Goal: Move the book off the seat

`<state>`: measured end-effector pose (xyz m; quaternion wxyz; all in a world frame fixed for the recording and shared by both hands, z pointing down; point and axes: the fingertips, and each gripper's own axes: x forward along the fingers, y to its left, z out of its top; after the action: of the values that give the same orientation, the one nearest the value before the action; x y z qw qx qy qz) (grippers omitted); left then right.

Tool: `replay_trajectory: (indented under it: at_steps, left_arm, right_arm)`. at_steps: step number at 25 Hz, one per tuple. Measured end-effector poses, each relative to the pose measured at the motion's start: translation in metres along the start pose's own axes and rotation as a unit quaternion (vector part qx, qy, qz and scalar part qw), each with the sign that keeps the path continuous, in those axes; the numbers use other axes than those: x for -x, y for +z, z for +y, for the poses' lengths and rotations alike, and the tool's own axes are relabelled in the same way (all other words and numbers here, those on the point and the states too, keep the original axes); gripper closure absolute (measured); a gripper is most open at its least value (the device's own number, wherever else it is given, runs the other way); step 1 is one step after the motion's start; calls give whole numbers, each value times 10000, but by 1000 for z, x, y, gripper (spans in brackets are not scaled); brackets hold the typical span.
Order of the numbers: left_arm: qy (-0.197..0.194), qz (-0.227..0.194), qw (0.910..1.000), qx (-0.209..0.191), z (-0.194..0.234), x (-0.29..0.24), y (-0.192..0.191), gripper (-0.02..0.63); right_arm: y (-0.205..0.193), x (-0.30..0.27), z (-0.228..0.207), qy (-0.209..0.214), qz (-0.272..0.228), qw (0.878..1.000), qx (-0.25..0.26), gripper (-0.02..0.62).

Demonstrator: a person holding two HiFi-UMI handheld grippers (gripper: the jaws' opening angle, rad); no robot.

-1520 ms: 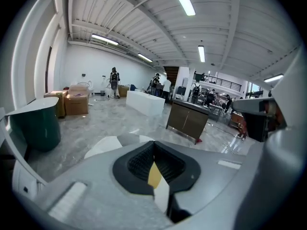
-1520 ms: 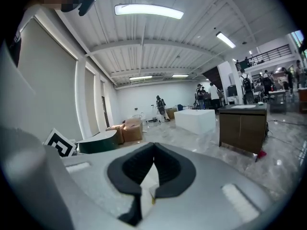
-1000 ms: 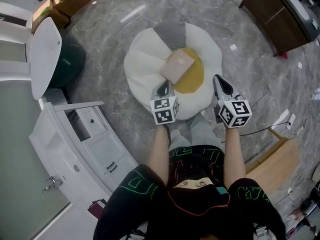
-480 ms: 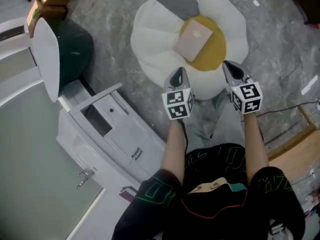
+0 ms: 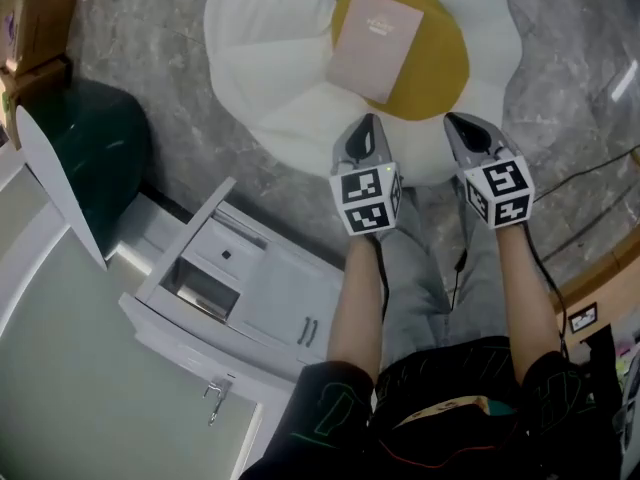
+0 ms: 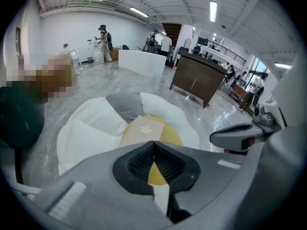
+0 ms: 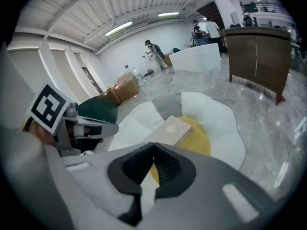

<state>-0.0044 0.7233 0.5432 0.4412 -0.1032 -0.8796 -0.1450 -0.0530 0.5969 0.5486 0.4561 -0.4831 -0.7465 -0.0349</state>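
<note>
A: On the seat (image 5: 270, 78), over its yellow middle, lies the book (image 5: 376, 31).
B: Grippers?
A: Left gripper (image 5: 366, 120) and right gripper (image 5: 455, 120) both closed, empty, apparently just above the near rim.

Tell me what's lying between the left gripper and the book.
Only bare fabric of the seat. The head view shows nothing else between the left gripper and the book.

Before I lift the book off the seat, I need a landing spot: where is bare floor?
Bare floor lies between the seat and the dark green cushion, and more right of the seat, up to the wooden ledge. It is crowded by the open drawer at your left.
</note>
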Motion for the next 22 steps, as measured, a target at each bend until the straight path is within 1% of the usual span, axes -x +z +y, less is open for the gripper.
replay_trajectory:
  at_steps: [3, 5, 7, 10, 13, 15, 18, 19, 20, 21, 22]
  left_arm:
    - [-190, 90, 9997, -151, 18, -36, -16, 595]
    - [-263, 231, 9991, -248, 33, -51, -34, 595]
    - [-330, 306, 9985, -317, 43, -69, -45, 595]
    - [-449, 336, 9973, -473, 59, -97, -48, 595]
    - [-586, 472, 9939, -807, 72, -120, -54, 594]
    - [-637, 496, 9909, -1073, 81, -136, -54, 594]
    - [-839, 657, 9839, -1435, 90, -160, -55, 591]
    - [-930, 771, 9810, -1517, 93, -166, -57, 583]
    - [-988, 875, 9788, -1564, 95, -173, -59, 547]
    - [-999, 939, 9779, -1576, 98, -180, -59, 453]
    - [-977, 953, 9785, -1547, 101, -188, -58, 386]
  right_arm:
    - [-20, -43, -12, -141, -24, 9993, -358, 594]
    - [-36, -65, -6, -99, -1, 9979, -637, 594]
    - [-45, -83, -4, -65, 68, 9976, -693, 594]
    - [-46, -111, -10, -130, 19, 9973, -727, 594]
    - [-52, -135, -15, -227, -54, 9946, -1013, 594]
    - [-55, -150, -19, -322, -74, 9932, -1116, 594]
    - [-60, -172, -22, -481, -92, 9895, -1357, 594]
    - [-65, -180, -20, -474, -66, 9873, -1517, 532]
    - [-70, -187, -19, -433, -22, 9847, -1687, 430]
    - [-74, -193, -19, -400, 18, 9823, -1830, 414]
    - [-77, -199, -21, -399, 33, 9805, -1922, 413]
